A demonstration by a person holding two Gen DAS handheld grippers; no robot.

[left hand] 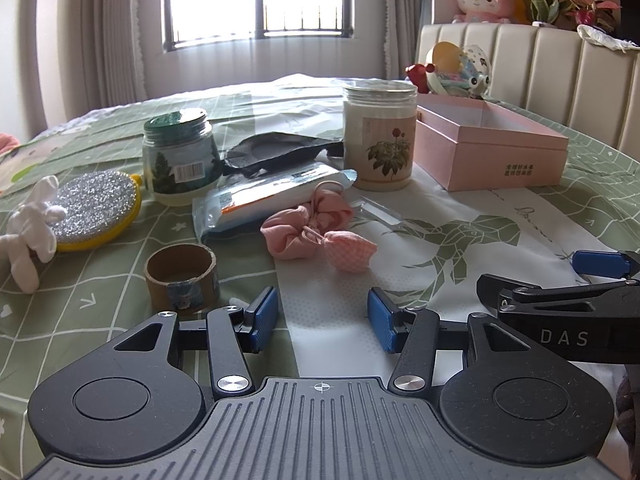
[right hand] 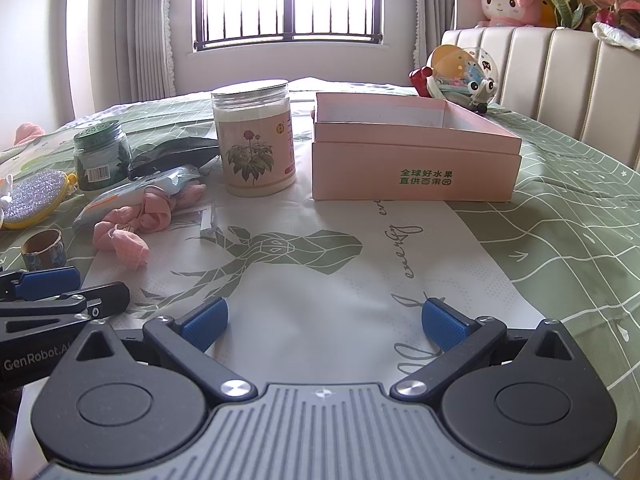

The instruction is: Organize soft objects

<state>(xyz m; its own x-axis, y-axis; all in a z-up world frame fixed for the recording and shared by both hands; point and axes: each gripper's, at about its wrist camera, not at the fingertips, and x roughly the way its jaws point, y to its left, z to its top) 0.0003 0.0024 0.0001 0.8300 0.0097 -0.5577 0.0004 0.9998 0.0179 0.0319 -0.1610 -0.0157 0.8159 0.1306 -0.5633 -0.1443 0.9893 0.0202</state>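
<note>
A pink fabric bundle with a gingham piece point(left hand: 316, 228) lies on the bedspread ahead of my left gripper point(left hand: 323, 320), which is open with nothing between its blue pads. In the right wrist view the same pink bundle point(right hand: 132, 224) lies far to the left. My right gripper point(right hand: 325, 324) is open wide over bare cloth. An open pink box point(right hand: 414, 160) stands ahead of it, also at the right as the pink box point(left hand: 488, 148) in the left wrist view. A white cloth toy point(left hand: 30, 232) and a glitter sponge pad point(left hand: 96, 208) lie at the left. A black fabric piece point(left hand: 276, 152) rests behind a wipes packet point(left hand: 272, 200).
A green-lidded jar point(left hand: 180, 156), a tall flower-label jar point(left hand: 380, 136), a cardboard tape roll point(left hand: 182, 278) and a clear plastic piece point(left hand: 380, 216) stand on the bedspread. A toy-filled globe point(right hand: 460, 74) sits behind the box. A padded headboard point(right hand: 560, 92) carries a pink plush point(right hand: 506, 0).
</note>
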